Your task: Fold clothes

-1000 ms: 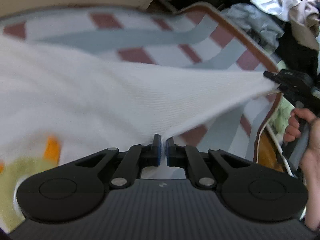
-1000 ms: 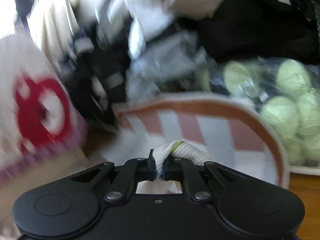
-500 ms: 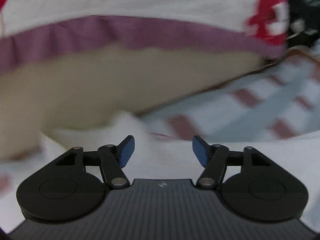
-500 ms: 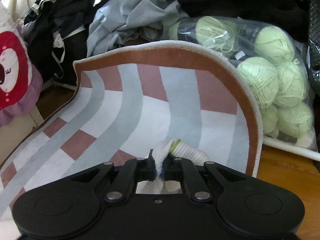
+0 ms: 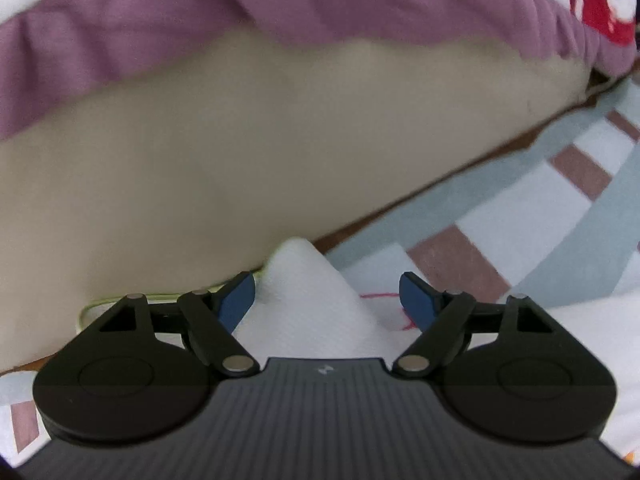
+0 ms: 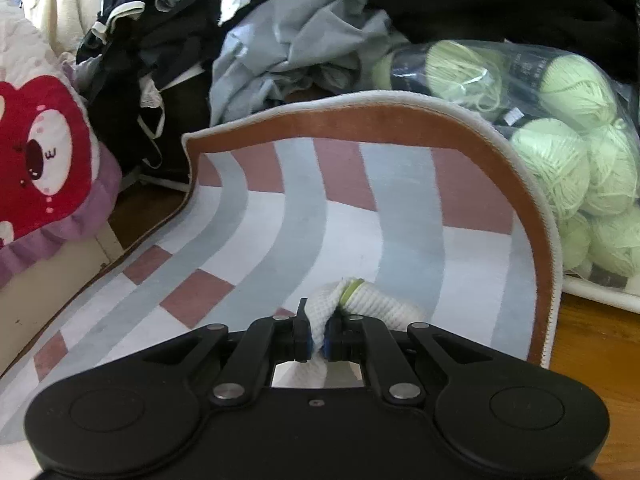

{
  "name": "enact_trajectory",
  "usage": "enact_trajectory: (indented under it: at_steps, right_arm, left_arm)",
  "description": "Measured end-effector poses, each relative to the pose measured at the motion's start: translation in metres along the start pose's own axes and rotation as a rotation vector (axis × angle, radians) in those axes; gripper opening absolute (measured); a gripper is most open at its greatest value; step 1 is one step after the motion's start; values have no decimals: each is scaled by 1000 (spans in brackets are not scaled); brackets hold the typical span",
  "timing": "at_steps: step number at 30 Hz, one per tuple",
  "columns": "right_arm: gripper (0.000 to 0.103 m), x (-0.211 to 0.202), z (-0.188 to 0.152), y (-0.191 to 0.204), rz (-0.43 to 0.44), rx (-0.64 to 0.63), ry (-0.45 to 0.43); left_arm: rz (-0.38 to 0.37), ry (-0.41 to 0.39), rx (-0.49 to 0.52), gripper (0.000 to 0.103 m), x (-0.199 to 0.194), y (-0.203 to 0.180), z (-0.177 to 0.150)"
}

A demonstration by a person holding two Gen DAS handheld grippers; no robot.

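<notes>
A white knit garment with green trim lies on the striped rug. In the left wrist view a peaked fold of the garment point(image 5: 308, 300) rises between the blue pads of my left gripper point(image 5: 327, 298); its jaws are closing, and the left pad point(image 5: 236, 300) is at the cloth while the right pad stands clear of it. In the right wrist view my right gripper point(image 6: 316, 338) is shut on a bunched corner of the garment point(image 6: 360, 300), green trim showing just past the jaws.
A beige cushion point(image 5: 240, 152) with a purple ruffle point(image 5: 280, 4) rises close ahead of the left gripper. The rug point(image 6: 360, 216) curls up at its brown border. Beyond it lie a pile of dark and grey clothes point(image 6: 280, 48) and a bag of green yarn balls point(image 6: 568, 152).
My left gripper let go of the stretched white garment, opened wide and swung toward the cushion, then narrowed a little over a peak of cloth. The right gripper kept its grip and settled.
</notes>
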State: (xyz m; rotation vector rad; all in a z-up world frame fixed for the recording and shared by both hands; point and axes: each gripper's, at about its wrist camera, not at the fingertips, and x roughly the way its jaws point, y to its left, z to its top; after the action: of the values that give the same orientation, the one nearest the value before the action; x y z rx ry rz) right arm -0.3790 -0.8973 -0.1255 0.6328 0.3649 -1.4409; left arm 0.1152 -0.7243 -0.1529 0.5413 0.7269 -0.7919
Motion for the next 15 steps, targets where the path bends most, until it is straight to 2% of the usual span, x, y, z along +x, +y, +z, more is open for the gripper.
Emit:
enact_trajectory:
  at_steps: [1,2,3,4,6,7,9,10,15]
  right_arm:
    - [7,-1,0,3,0,-12,-6]
    - [7,-3,0,7,3,-25,-15]
    - [7,-6,0,10,14,-36,-32]
    - [7,-9,0,13,24,-46,-58]
    - [7,-16,2,15,30,-67,-112]
    - [7,-20,2,16,27,-72,-139]
    - [7,-26,4,13,9,-71,-187]
    - [7,-28,5,12,-1,-66,-201]
    - [7,-29,7,9,-24,-66,-230]
  left_arm:
    - [7,-2,11,3,0,-1,-1]
    - [26,-12,19,5,-2,0,-1]
    - [51,-54,11,5,-10,4,-3]
    - [83,-132,-17,5,-25,11,-6]
    - [76,-296,-138,5,-62,32,-17]
    - [72,-352,-195,5,-76,40,-25]
    - [94,-404,-274,5,-94,51,-43]
    - [99,-410,-294,5,-98,55,-52]
    - [67,-316,-241,5,-77,55,-79]
